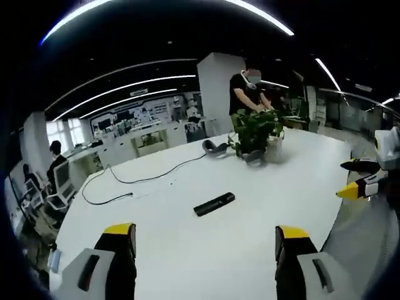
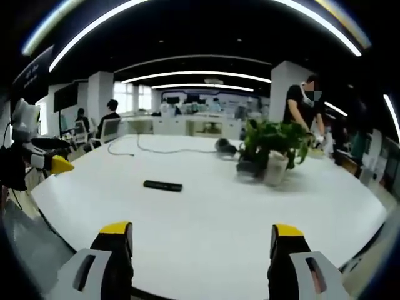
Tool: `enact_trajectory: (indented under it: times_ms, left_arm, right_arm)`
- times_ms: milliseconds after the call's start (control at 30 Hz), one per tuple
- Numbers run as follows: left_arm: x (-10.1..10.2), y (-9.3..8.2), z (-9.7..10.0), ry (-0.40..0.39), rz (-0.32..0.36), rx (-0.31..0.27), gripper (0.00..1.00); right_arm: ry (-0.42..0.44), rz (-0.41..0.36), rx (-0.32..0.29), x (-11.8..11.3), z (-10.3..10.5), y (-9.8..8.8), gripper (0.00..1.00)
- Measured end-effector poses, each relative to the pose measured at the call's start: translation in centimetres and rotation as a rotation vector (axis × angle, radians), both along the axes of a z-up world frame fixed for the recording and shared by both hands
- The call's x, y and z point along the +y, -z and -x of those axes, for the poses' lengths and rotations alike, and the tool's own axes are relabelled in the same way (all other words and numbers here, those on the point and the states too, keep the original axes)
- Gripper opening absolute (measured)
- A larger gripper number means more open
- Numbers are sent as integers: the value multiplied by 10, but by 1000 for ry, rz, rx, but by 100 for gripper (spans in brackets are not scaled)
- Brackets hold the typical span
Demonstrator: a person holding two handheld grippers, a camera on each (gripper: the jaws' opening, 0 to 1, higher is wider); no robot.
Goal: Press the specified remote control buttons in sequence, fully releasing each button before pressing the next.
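Observation:
A slim black remote control [image 1: 214, 204] lies flat on the white table [image 1: 187, 250], some way ahead of my left gripper [image 1: 206, 240], whose yellow-tipped jaws stand wide apart with nothing between them. In the right gripper view the same remote [image 2: 162, 185] lies left of centre, well beyond my right gripper [image 2: 201, 240], which is open and holds nothing. The right gripper's yellow tips [image 1: 356, 184] come into the left gripper view at the right edge. At the left edge of the right gripper view I see the left gripper [image 2: 53, 164].
A potted green plant [image 1: 259, 132] stands at the far side of the table [image 2: 219, 219], with black headphones [image 1: 214, 148] beside it. A black cable [image 1: 137, 181] trails across the left part. A person [image 1: 247, 94] stands behind the plant; others sit at desks [image 1: 53, 165] to the left.

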State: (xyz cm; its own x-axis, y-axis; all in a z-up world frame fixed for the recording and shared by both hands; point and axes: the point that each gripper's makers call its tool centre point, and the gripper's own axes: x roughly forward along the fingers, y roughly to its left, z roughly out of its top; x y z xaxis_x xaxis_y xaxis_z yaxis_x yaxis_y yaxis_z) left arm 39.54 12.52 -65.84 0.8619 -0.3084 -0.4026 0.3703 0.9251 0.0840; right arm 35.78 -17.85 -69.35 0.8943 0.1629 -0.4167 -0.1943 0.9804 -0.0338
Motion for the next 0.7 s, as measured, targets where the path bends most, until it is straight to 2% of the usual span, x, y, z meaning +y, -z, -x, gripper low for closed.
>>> enact_trajectory:
  times_ms: [200,300,400,567,667,700]
  left_arm:
    - [26,-1,26,-106,10,-52,100]
    - [41,-1,36,-170,65,-55,100]
    - [49,-1,43,-187,91,-80,100]
    - [61,14,52,-245,60,-80,100]
    - [65,21,54,-265,6,-96,100]
    - [65,21,54,-272,7,-120,100]
  right_arm:
    - [6,-24,-14,0,-1,-3,96]
    - [14,-23,-25,-1,-2,-6,98]
    - [19,-22,-36,-2,-1,-8,99]
    - [29,-19,-46,-4,-1,-9,99]
    - [21,-23,-57,-2,0,-11,99]
    - [21,-41,-72,-1,0,-14,99]
